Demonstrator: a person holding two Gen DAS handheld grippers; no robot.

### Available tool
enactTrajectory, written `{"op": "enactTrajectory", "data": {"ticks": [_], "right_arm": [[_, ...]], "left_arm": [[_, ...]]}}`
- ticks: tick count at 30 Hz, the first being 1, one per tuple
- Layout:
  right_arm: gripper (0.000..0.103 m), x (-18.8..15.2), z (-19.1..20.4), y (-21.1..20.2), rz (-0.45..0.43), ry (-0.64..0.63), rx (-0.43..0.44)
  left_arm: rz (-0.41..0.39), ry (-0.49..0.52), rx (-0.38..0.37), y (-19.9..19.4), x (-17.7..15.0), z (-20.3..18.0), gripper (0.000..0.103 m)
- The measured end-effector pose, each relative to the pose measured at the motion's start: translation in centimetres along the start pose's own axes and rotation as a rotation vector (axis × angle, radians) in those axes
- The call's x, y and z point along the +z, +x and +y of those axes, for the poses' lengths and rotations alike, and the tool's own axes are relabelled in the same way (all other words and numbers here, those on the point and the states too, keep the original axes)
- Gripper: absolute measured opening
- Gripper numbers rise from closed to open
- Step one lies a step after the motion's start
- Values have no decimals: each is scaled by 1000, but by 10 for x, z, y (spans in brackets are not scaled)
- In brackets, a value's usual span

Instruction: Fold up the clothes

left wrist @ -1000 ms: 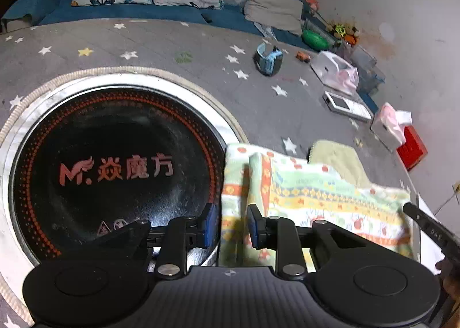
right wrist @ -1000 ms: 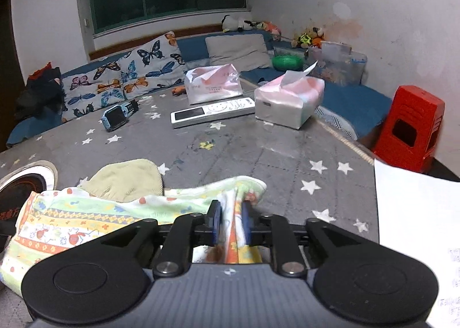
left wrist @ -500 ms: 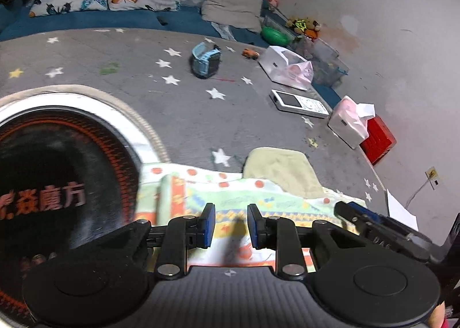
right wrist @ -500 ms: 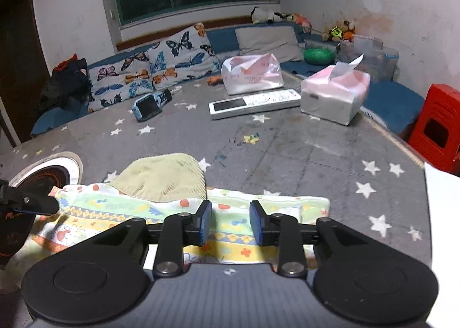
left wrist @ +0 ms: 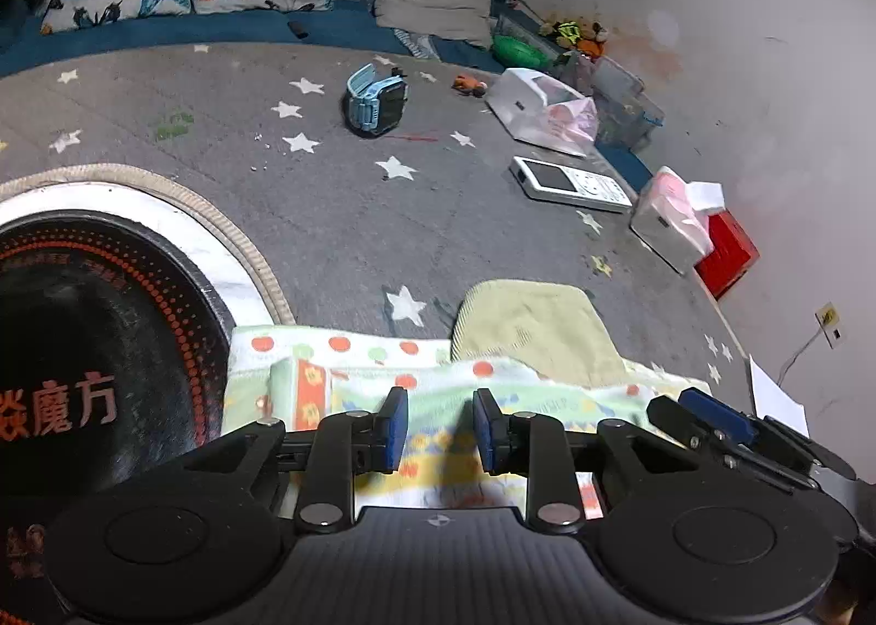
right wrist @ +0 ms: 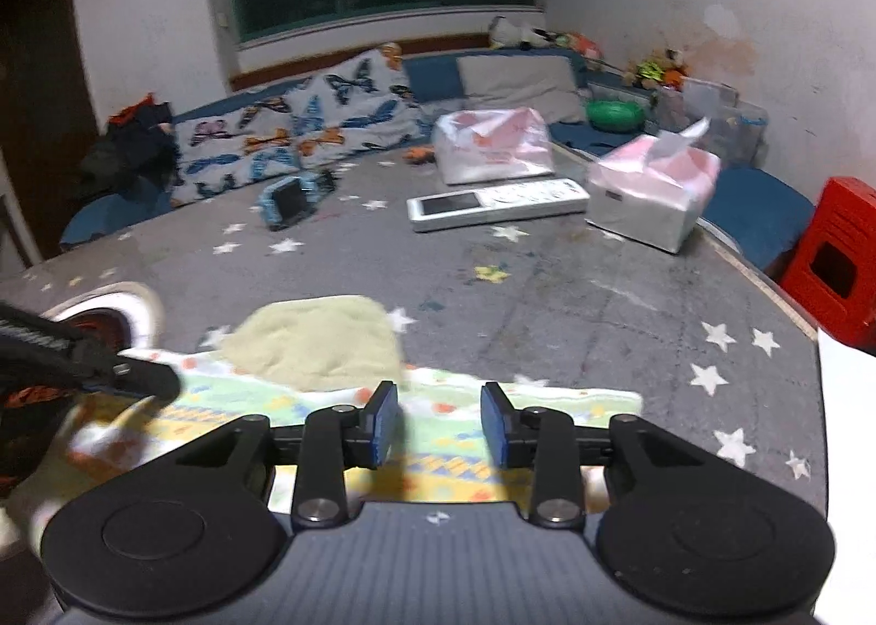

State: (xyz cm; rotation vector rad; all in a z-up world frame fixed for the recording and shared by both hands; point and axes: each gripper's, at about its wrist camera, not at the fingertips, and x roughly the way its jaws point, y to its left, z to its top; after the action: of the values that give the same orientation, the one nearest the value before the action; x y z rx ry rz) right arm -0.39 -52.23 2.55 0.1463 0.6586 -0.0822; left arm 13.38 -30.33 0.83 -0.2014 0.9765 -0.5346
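A colourful patterned garment (left wrist: 438, 395) lies folded into a long band on the grey star-print table; it also shows in the right wrist view (right wrist: 438, 422). A pale green cloth (left wrist: 531, 329) lies just beyond it, touching its far edge, also seen in the right wrist view (right wrist: 317, 346). My left gripper (left wrist: 438, 428) is open and empty above the band's middle. My right gripper (right wrist: 438, 422) is open and empty above the band's right part. The right gripper's fingers (left wrist: 712, 414) show in the left view; the left gripper's finger (right wrist: 109, 373) shows in the right view.
A round black cooktop (left wrist: 82, 351) is set in the table at left. Further back lie a blue watch (left wrist: 378, 99), a white remote (left wrist: 569, 181), a pink tissue box (left wrist: 673, 220) and a plastic bag (left wrist: 547, 110). A red stool (right wrist: 832, 258) stands beyond the table edge (right wrist: 766, 285). White paper (right wrist: 848, 406) lies at right.
My right gripper let go of the garment's end and opened. Both grippers moved over the band toward each other, the left shifting right off the cooktop.
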Motion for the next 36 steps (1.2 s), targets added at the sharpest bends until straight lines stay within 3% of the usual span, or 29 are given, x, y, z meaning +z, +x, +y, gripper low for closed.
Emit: {"op": "enactTrajectory", "data": {"ticks": [7, 11, 19, 29, 36], "right_arm": [[46, -20, 37, -32, 6, -103, 116], [49, -32, 55, -44, 2, -161, 134], [50, -49, 74, -56, 1, -212, 142], [50, -61, 103, -56, -1, -258, 158], [58, -65, 105, -70, -18, -240, 138]], "left_arm": [[-11, 86, -34, -35, -27, -12, 28], [0, 122, -27, -51, -46, -14, 28], [22, 115, 35, -59, -71, -2, 28], [-4, 59, 40, -78, -81, 12, 30], [-50, 88, 77, -98, -91, 5, 53]]}}
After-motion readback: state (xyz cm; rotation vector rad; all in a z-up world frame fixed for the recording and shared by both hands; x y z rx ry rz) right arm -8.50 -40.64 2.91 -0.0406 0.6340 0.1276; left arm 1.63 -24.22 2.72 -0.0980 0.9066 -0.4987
